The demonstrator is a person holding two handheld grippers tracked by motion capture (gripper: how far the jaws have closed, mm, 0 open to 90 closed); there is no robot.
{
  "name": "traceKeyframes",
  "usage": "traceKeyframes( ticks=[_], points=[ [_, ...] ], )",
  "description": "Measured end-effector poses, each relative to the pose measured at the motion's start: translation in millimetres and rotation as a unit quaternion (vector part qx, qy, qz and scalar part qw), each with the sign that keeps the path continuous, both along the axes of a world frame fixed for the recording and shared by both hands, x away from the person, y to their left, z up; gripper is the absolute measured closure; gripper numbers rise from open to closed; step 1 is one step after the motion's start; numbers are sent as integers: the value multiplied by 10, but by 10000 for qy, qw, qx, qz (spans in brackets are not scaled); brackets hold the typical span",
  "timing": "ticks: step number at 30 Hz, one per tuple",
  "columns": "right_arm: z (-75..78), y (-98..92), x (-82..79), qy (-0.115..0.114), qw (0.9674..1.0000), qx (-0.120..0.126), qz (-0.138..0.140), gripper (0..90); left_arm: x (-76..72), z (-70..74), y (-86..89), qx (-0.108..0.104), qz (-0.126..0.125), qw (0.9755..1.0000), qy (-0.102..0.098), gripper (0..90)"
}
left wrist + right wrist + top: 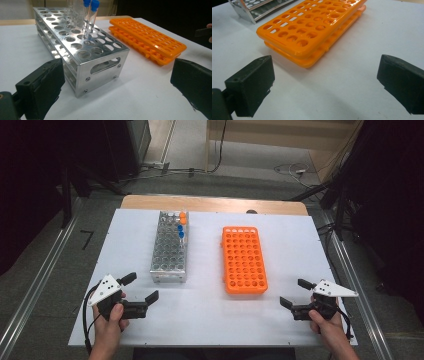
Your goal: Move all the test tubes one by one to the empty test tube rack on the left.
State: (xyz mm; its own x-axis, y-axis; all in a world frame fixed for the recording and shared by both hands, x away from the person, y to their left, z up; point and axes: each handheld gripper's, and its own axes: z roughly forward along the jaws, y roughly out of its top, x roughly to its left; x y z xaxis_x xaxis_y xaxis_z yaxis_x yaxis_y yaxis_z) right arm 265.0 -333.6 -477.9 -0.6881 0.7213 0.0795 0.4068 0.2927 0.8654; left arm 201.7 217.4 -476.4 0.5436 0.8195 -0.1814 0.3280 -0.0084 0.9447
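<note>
Grippers nearest, at the table's (210, 320) front edge: left gripper (142, 287) jaws spread wide, holding nothing, just short of the metal rack (170, 247); right gripper (296, 294) likewise wide apart and empty, near the orange rack (243, 260). Farther back, blue-capped tubes (90, 12) upright in the metal rack's far rows, orange-capped tubes (183, 217) behind.

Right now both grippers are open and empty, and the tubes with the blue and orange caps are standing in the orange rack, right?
Not quite. The capped tubes stand in the metal rack, at its far end, as the high view shows. The orange rack has no tubes in it. The rest is right: the left gripper and right gripper are open and empty.
</note>
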Motion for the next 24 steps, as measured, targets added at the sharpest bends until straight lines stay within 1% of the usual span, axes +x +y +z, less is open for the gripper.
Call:
traceKeyframes(
  ticks=[7, 11, 15, 18, 24],
  points=[
    [-19, -38, 12, 4, 10000, 98, -5, 1, 3, -9, 11, -1, -16, 10000, -26, 0],
    [-26, -35, 6, -13, 10000, 50, -25, 1, 7, -15, 12, -16, 7, 10000, -32, 0],
    [-28, -50, 3, -14, 10000, 75, -36, 1, 9, -22, 5, 12, 0, 10000, -27, 0],
    [-36, -51, 2, 26, 9999, 65, -75, 1, 15, -27, 5, -9, 5, 10000, -16, 0],
    [-27, -38, -8, -6, 9999, 95, -35, 1, 18, -32, -1, 51, 5, 10000, 1, 0]
  ],
)
